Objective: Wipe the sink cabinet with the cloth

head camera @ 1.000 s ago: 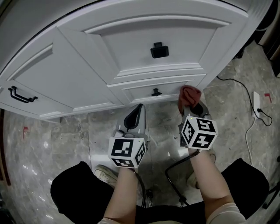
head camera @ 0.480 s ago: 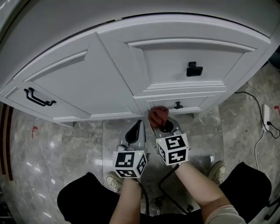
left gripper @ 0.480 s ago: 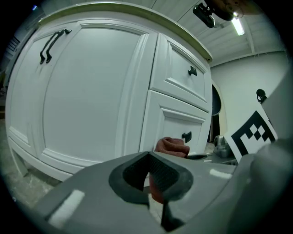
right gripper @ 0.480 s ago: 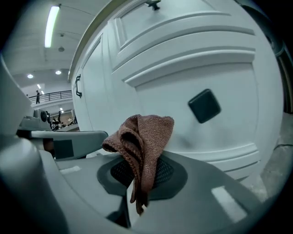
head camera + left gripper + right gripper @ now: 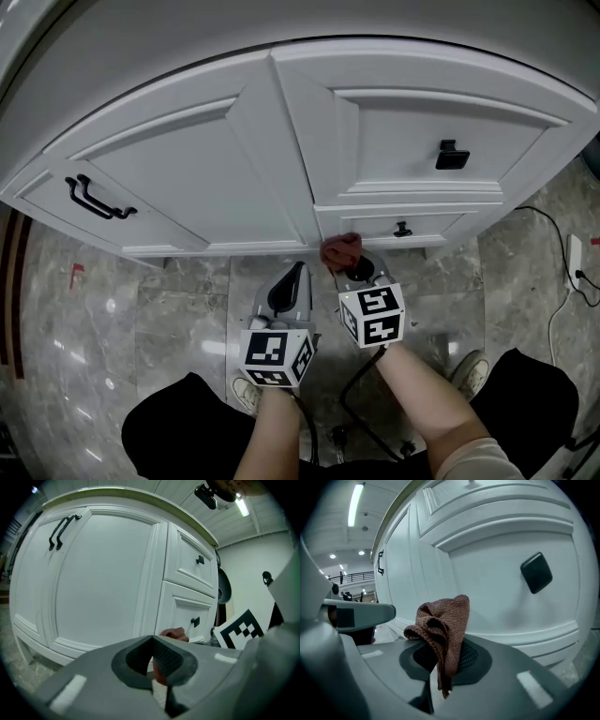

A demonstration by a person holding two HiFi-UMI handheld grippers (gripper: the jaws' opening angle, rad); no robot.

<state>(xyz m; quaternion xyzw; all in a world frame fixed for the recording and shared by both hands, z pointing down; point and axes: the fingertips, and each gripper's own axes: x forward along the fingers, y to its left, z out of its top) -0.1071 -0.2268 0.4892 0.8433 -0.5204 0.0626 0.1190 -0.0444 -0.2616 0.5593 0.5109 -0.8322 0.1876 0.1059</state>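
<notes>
The curved white sink cabinet [image 5: 216, 178] fills the upper half of the head view. Its bottom rail meets a grey marble floor [image 5: 141, 309] that lies open to the left of the grippers. To the right, a black cable [image 5: 548, 314] and a white power strip [image 5: 574, 258] lie on the floor, well apart from the work.

The right gripper [image 5: 349, 265] has its fingers [image 5: 476, 660] clamped on a reddish-brown knitted cloth [image 5: 443, 625]. The cloth bunches up above the pads and a short tail hangs below them. In the head view the cloth [image 5: 340, 250] sits at the lower left corner of the bottom drawer front, by the upright between the door and the drawers. Whether it presses on the white face cannot be told.

The left gripper [image 5: 296, 274] is held just beside the right one, low near the bottom rail. Its fingers [image 5: 164, 656] are together, with nothing between them.

A small black knob [image 5: 402, 229] on the bottom drawer is near the cloth on its right. A square black pull [image 5: 452, 156] sits higher on the drawer above. Two black bar handles [image 5: 94, 197] stand far left on the door. The person's shoes [image 5: 466, 370] rest on the floor below the grippers.
</notes>
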